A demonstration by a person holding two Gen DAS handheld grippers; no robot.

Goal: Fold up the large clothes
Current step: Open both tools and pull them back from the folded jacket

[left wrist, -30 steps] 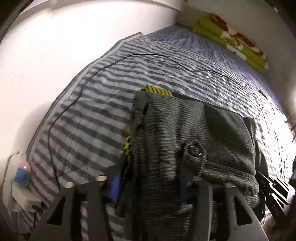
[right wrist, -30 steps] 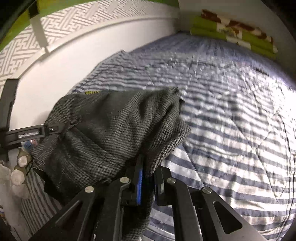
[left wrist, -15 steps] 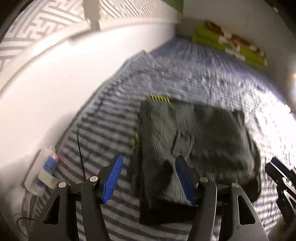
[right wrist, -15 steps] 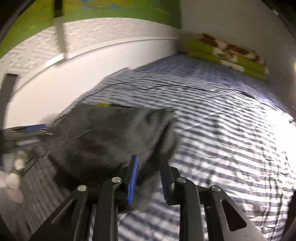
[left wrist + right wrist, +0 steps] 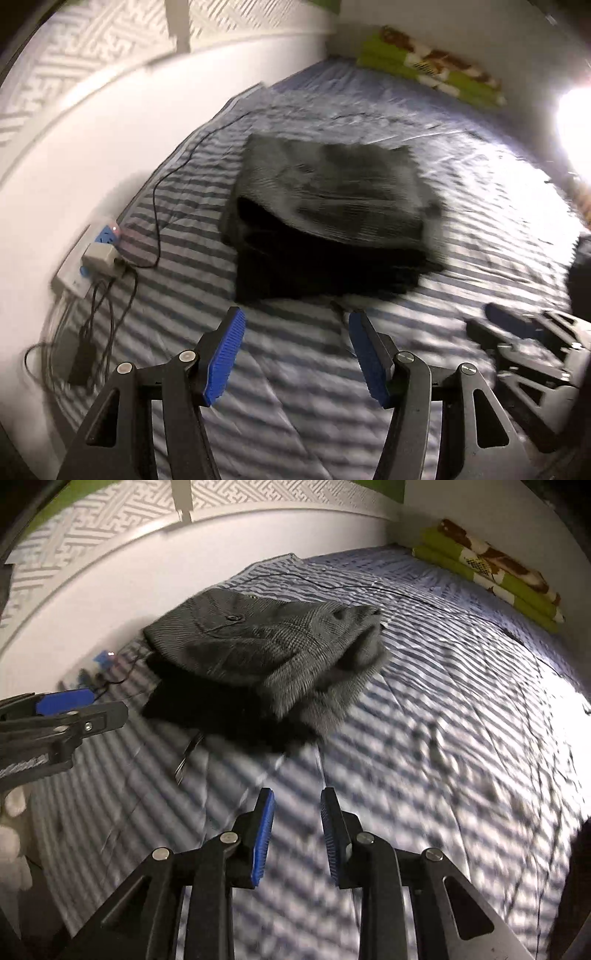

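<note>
Striped bedspread [image 5: 295, 369] bearing folded garment [image 5: 325, 206]; left gripper [image 5: 295, 354] and right gripper [image 5: 297, 834] gape empty. Risk: loose right corner may spring open, or cable [image 5: 157, 206] snag.

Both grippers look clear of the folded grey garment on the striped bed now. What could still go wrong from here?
1. The grey garment's right corner bulges loosely in the right wrist view, so the fold may spring open.
2. A black cable from the wall socket runs across the striped quilt near the garment; a hand sweeping back in could snag it.
3. The left gripper and right gripper are open and empty, so nothing pins the stack.
</note>
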